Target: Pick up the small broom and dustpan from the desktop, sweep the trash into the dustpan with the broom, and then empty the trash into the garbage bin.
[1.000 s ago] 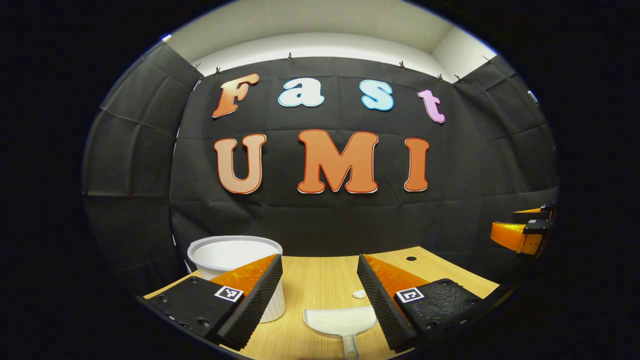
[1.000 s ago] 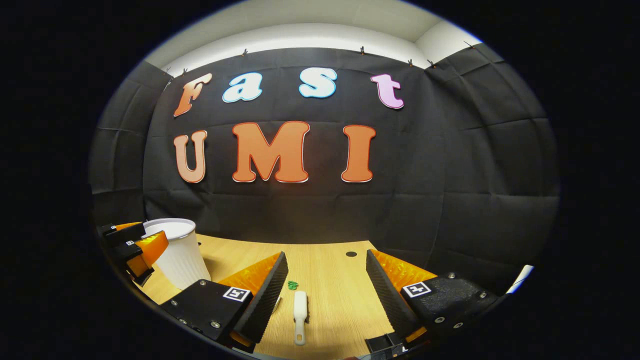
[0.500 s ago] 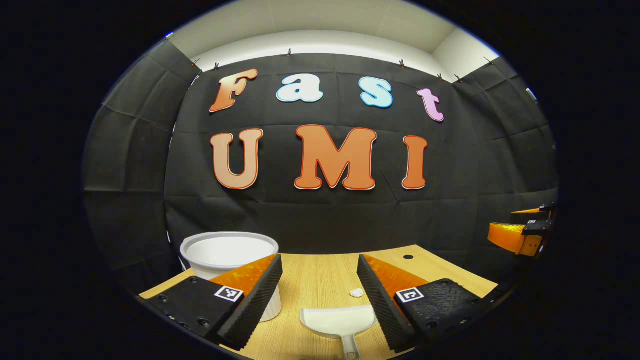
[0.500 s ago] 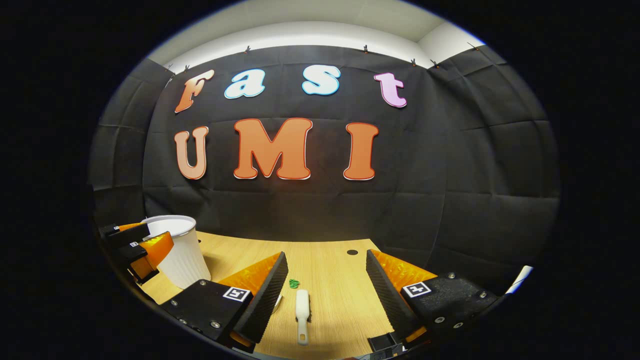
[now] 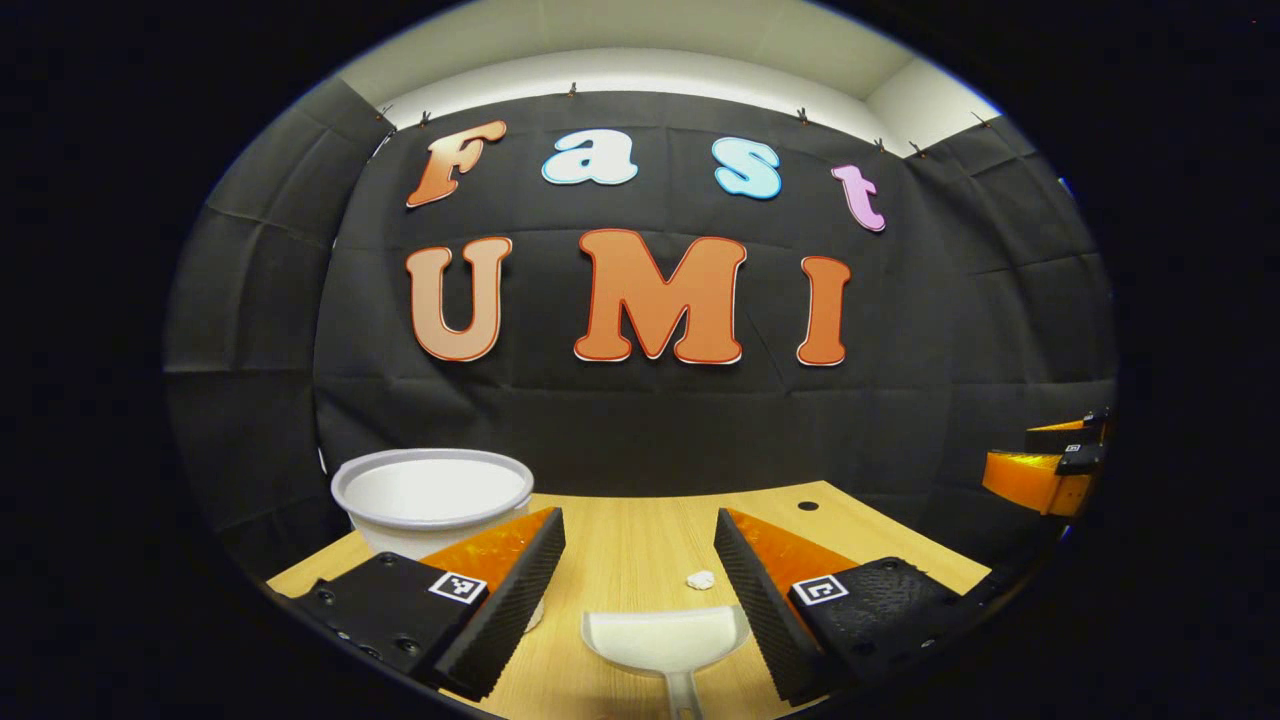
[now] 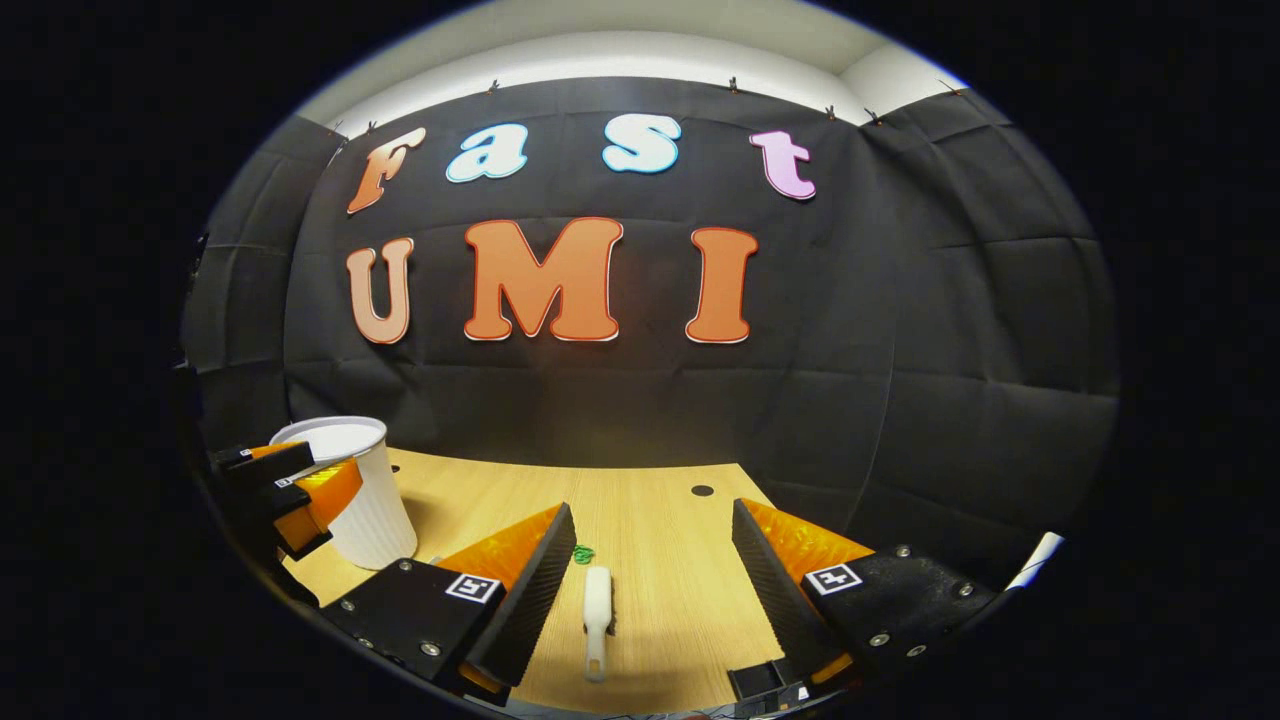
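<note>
Even, bright overhead light; pale wall strip (image 5: 640,70) up top near blown out. Soft shadows on wooden desktop (image 6: 660,520). Frames sharp, no motion blur. Strong fisheye bending at edges.

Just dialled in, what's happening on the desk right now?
Nothing is picked up yet. The left gripper hangs open over the white dustpan lying on the wooden desk, a white scrap of trash just beyond it. The right gripper hangs open above the small broom, with a green scrap ahead. The white garbage bin stands at the left.
</note>
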